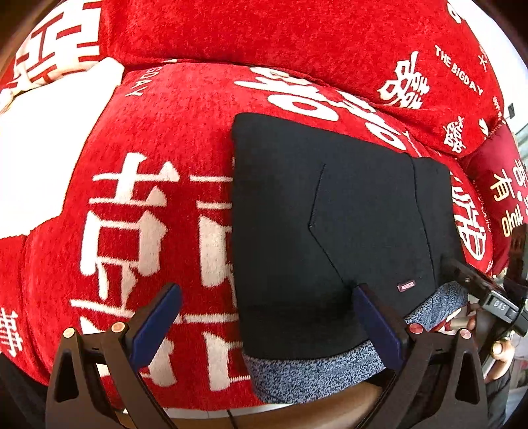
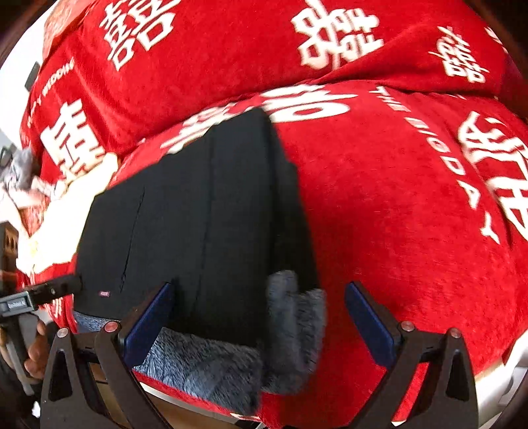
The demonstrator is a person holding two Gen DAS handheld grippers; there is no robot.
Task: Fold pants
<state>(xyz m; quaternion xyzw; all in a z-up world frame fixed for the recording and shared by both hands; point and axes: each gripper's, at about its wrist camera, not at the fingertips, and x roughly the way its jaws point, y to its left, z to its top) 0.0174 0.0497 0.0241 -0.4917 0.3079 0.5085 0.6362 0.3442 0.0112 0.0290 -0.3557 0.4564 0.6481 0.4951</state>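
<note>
The black pants lie folded in a compact rectangle on the red blanket, with grey fleece lining showing at the near edge. My left gripper is open and empty, straddling the pants' near left corner. In the right wrist view the pants lie left of centre with fleece lining at the near edge. My right gripper is open and empty over the pants' near right corner. The right gripper also shows in the left wrist view, and the left gripper in the right wrist view.
The red blanket with white characters covers a sofa seat and backrest. A white patch lies at the left. A dark red cushion sits at the right. The seat's front edge is right below the grippers.
</note>
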